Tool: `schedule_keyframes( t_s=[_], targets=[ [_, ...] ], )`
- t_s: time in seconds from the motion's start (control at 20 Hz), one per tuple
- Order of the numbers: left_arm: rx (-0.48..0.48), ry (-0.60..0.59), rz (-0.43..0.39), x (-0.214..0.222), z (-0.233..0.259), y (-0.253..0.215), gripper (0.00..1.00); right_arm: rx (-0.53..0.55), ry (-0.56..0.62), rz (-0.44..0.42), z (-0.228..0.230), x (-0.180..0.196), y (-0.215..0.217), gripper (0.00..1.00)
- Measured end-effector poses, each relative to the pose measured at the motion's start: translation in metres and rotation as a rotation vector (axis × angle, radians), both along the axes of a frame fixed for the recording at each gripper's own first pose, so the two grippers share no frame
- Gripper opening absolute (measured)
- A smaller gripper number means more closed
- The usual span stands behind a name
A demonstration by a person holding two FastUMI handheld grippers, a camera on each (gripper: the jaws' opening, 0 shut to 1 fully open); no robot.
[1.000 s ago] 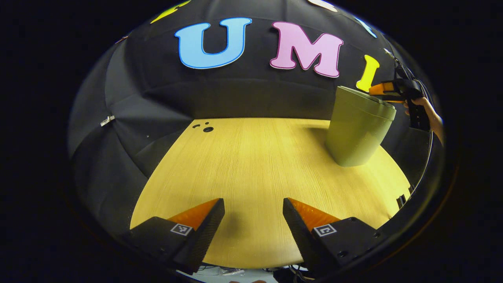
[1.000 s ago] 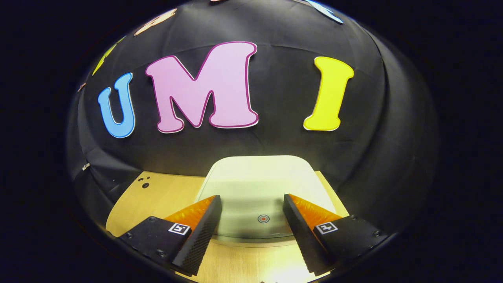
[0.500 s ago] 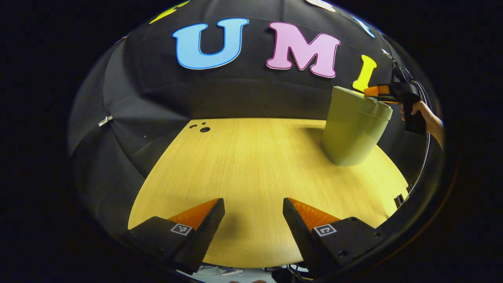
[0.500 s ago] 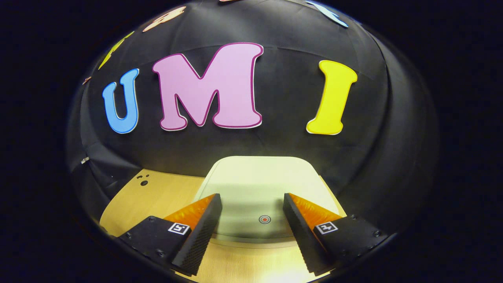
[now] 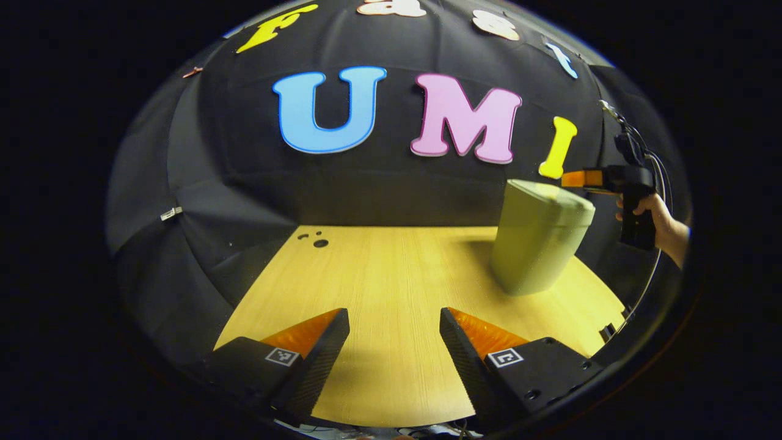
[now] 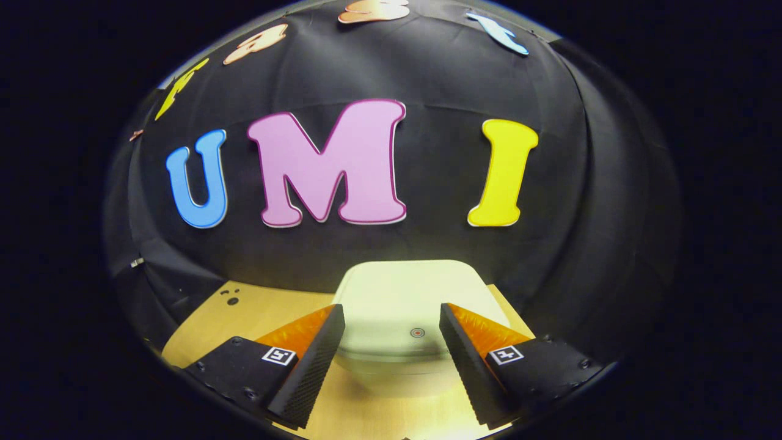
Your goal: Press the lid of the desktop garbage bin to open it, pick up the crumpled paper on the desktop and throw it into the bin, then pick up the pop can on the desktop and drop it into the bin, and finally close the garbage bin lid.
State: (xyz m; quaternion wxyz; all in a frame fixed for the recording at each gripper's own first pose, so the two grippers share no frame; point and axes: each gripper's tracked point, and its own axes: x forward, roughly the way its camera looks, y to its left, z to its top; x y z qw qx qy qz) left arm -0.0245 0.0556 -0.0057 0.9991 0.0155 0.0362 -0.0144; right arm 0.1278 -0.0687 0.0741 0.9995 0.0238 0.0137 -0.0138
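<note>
- Pale green desktop garbage bin (image 5: 540, 244) standing upright on a light wooden table (image 5: 391, 293), toward the far right side, close to the black cloth wall.
- Lid (image 6: 410, 299) shut flat on top of the bin, with a small red ring mark (image 6: 417, 332) near its front edge.
- Left gripper (image 5: 394, 330) hovering low over the near edge of the table, jaws wide apart, nothing between them, well apart from the bin.
- Right gripper (image 6: 391, 330) poised just above and in front of the lid, jaws wide apart and gripping nothing, the red ring mark visible in the gap between them.
- Seen from the left gripper view: right gripper (image 5: 577, 178) level with the bin's top rim, held by a hand (image 5: 657, 220) at the far right.
- Small dark holes (image 5: 314, 239) in the far left corner of the table.
</note>
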Motion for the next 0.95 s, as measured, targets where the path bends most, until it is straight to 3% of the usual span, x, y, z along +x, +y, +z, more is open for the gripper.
schedule_keyframes(
  t_s=[0.25,0.4,0.45,0.65,0.95],
  targets=[
    [0.001,-0.125,0.050,-0.027,0.037,0.006,0.96,-0.027,-0.086,0.075,0.002,-0.065,0.056,1.00],
    [0.103,-0.223,0.092,-0.048,0.047,0.010,0.96,-0.031,-0.104,0.116,-0.015,-0.104,0.085,0.99],
    [0.117,-0.231,0.072,-0.052,0.045,0.000,0.95,-0.034,-0.103,0.125,-0.024,-0.115,0.091,0.99],
    [0.088,-0.176,-0.027,-0.066,0.015,-0.040,0.96,-0.048,-0.085,0.172,-0.061,-0.156,0.118,0.99],
    [0.015,-0.113,-0.038,-0.072,-0.018,-0.050,0.97,-0.055,-0.012,0.177,-0.114,-0.189,0.126,0.99]
  ],
)
